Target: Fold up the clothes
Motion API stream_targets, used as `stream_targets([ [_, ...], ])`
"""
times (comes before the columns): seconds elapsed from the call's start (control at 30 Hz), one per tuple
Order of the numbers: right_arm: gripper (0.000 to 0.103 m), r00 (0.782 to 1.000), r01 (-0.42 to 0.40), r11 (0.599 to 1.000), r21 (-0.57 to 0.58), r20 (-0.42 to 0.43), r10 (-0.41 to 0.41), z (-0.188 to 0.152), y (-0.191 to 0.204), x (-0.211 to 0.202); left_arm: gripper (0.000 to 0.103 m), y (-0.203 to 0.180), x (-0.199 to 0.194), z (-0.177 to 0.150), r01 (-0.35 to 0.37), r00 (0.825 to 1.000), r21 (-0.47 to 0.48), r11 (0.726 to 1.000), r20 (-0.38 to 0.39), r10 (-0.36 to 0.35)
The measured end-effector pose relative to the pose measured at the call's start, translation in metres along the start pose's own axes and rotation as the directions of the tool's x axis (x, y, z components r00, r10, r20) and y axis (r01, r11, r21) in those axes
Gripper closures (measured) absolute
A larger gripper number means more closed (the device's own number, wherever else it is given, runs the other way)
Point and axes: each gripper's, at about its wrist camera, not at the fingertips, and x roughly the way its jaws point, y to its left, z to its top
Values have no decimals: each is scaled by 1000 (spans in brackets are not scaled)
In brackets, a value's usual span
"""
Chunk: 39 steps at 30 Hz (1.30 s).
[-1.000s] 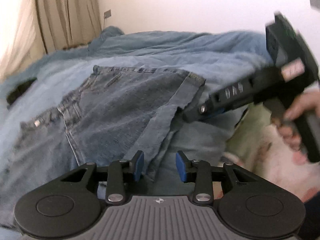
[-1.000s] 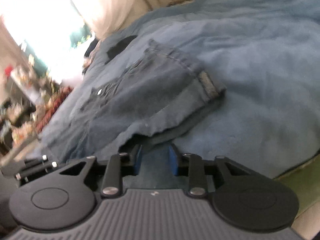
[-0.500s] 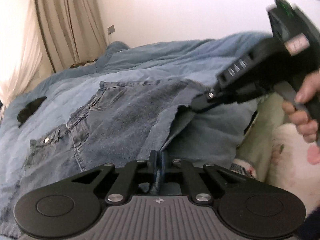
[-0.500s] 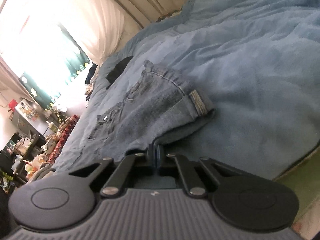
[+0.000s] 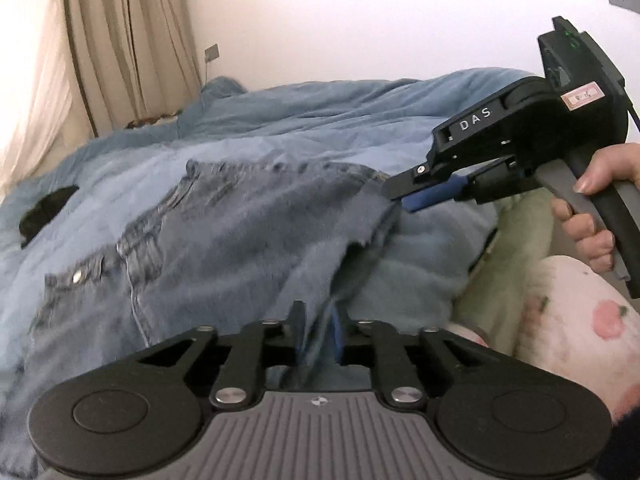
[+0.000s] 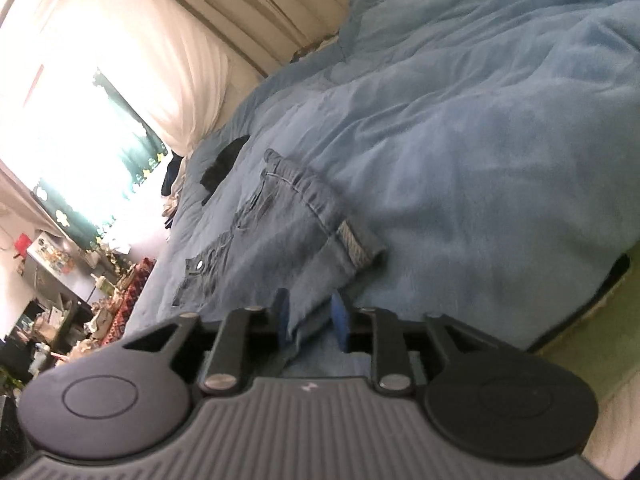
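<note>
Both hand-held grippers, left and right, have just loosened, so we've released the jeans hem lying between them on the bed.

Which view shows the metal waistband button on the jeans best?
The left wrist view: the button faces the camera, shiny and sharp on the jeans. The right wrist view shows it smaller, tilted and softer.

Jeans spread on bed; frayed edge between left gripper fingers, just opening; right gripper at hem.
</note>
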Motion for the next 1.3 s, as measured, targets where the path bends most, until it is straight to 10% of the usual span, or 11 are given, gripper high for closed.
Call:
stream_targets([
  [0.33, 69, 999, 34, 999, 19, -42, -34, 3, -6, 21, 66, -15, 41, 11, -77, 997, 93, 993, 12, 76],
  [0.57, 63, 999, 39, 994, -99, -24, -42, -3, 10, 20, 95, 2, 39, 13, -112, 993, 5, 994, 27, 112],
  [0.93, 59, 998, -60, 998, 13, -31, 60, 2, 7, 18, 99, -1, 33, 11, -67, 997, 3, 998, 39, 67],
  [1.03, 99, 999, -30, 999, 33, -12, 30, 10, 0, 27, 100, -1, 35, 10, -49, 999, -22, 999, 22, 49],
  [1.3, 101, 996, 90, 982, -168, 1, -92, -2, 16, 22, 101, -9, 38, 3, -17, 1000, -1, 1000, -10, 17],
])
